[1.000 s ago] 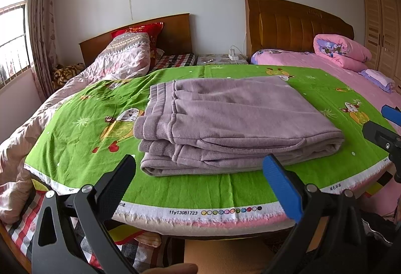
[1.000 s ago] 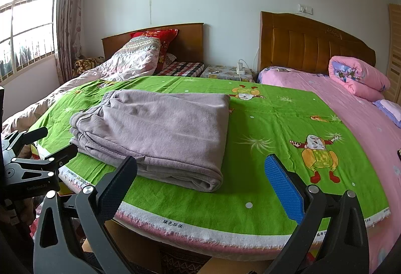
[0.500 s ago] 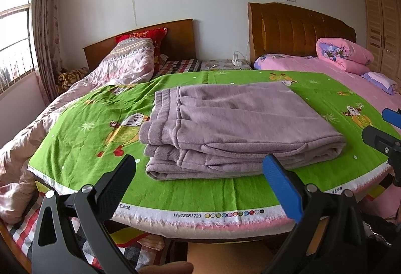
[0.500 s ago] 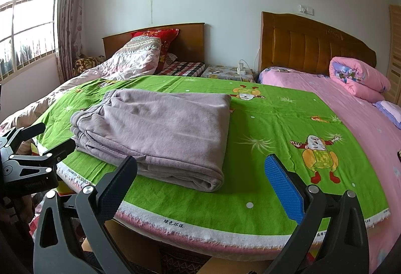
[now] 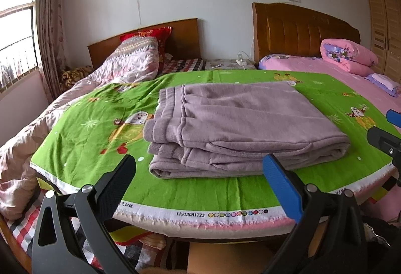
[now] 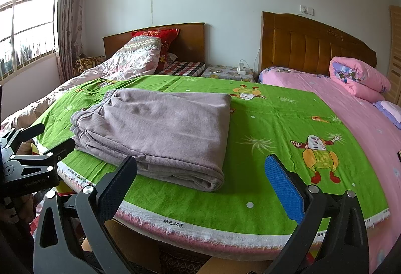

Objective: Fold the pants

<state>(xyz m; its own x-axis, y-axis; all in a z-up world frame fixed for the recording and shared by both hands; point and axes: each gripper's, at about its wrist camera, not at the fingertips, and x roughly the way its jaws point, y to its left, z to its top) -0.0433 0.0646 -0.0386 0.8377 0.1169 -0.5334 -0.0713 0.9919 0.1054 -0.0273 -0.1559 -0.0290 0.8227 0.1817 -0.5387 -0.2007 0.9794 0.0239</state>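
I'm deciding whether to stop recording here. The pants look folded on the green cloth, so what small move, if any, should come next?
Probably just draw both hand-held grippers back and stop. The pants lie in a compact, stacked rectangle on the green cloth, and the left hand-held gripper and right hand-held gripper are open, hold nothing and sit short of the fabric.

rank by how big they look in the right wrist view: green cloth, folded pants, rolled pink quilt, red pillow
1. green cloth
2. folded pants
3. rolled pink quilt
4. red pillow, partly hidden and far back, so its last place is unsure.
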